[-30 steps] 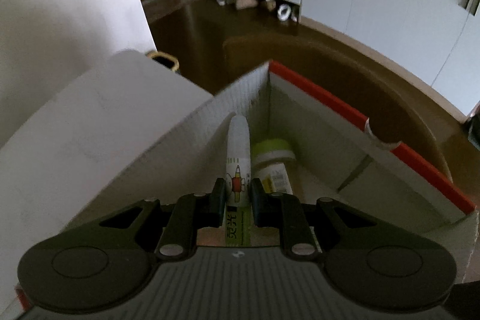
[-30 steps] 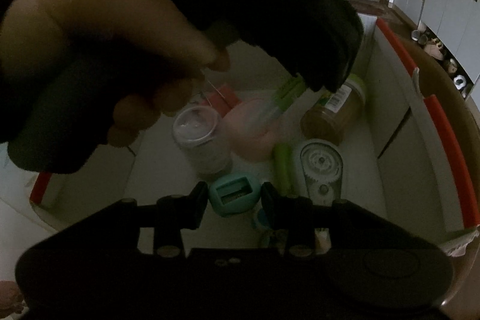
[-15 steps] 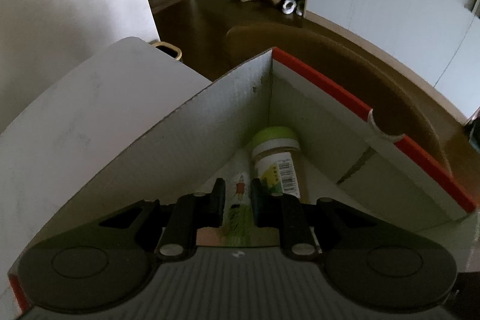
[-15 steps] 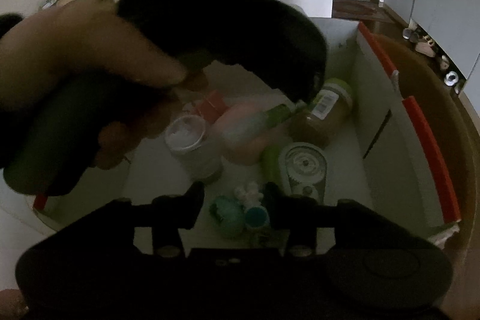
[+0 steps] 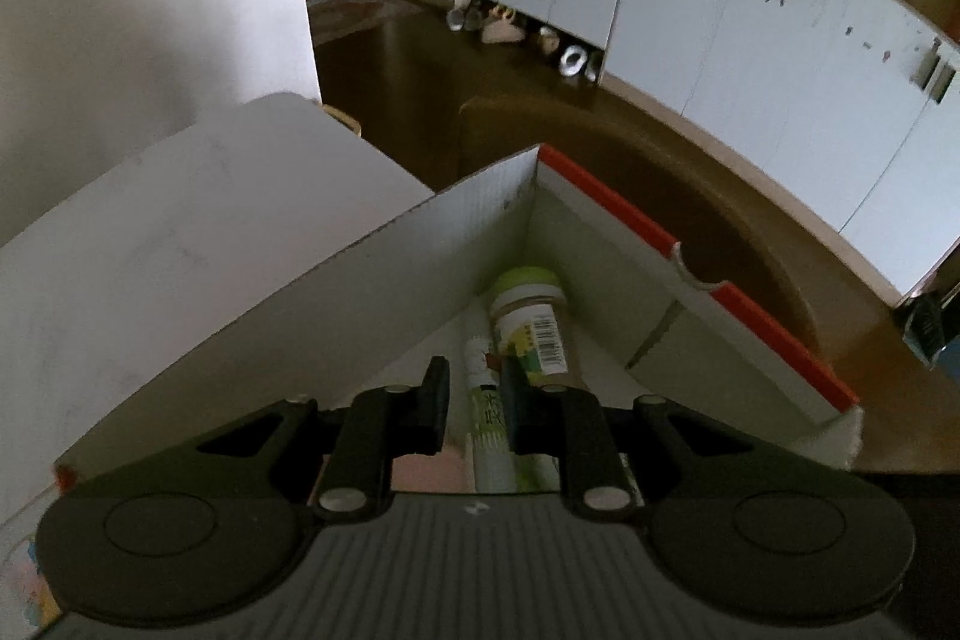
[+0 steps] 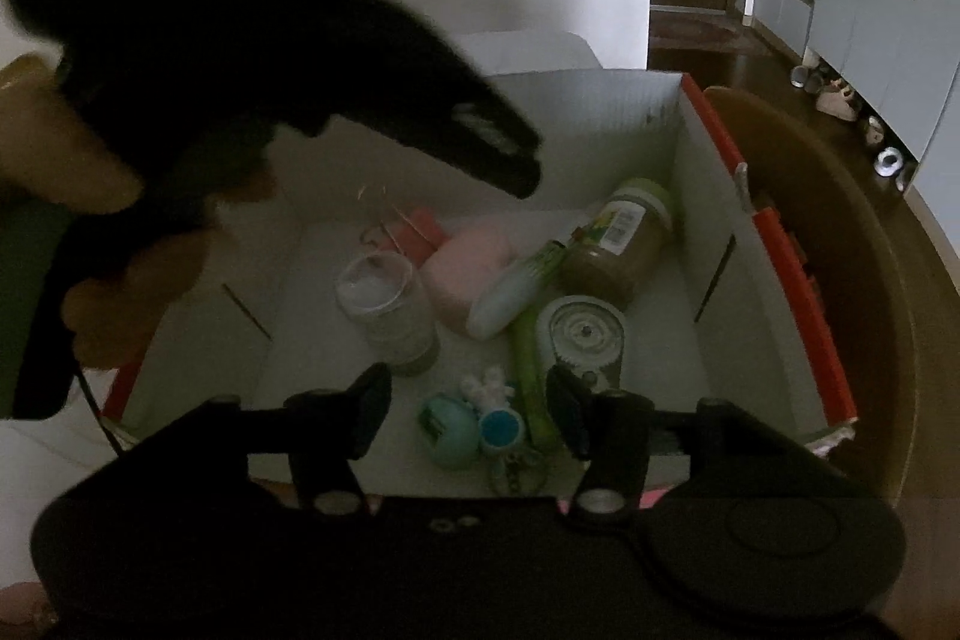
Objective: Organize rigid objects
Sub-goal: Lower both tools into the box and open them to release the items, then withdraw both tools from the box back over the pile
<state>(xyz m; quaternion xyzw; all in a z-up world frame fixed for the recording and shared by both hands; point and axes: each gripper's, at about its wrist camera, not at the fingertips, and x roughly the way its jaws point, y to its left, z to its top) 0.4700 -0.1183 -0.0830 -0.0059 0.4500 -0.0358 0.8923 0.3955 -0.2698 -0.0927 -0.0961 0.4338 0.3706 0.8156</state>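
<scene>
A white cardboard box (image 6: 708,196) with red rims holds several items. A white-and-green tube (image 6: 516,286) lies on a pink block (image 6: 462,262), beside a green-lidded brown jar (image 6: 624,244). My left gripper (image 6: 516,166) hovers above them with its jaws shut and nothing held. In its own view the left gripper (image 5: 475,382) looks down on the tube (image 5: 486,400) and the jar (image 5: 531,322). My right gripper (image 6: 468,388) is over the box's near side with its jaws opening. A teal item (image 6: 447,427) lies loose on the box floor below them.
Also in the box are a clear cup (image 6: 384,304), a white-and-green tape dispenser (image 6: 582,340) and a blue keychain (image 6: 498,424). The box stands on a brown round surface (image 6: 870,280). A white tabletop (image 5: 180,232) lies left; cabinets (image 5: 720,40) line the far wall.
The left gripper has lifted off the tube, which now lies in the box by the jar. The right jaws have widened and the teal item has dropped from between them.
</scene>
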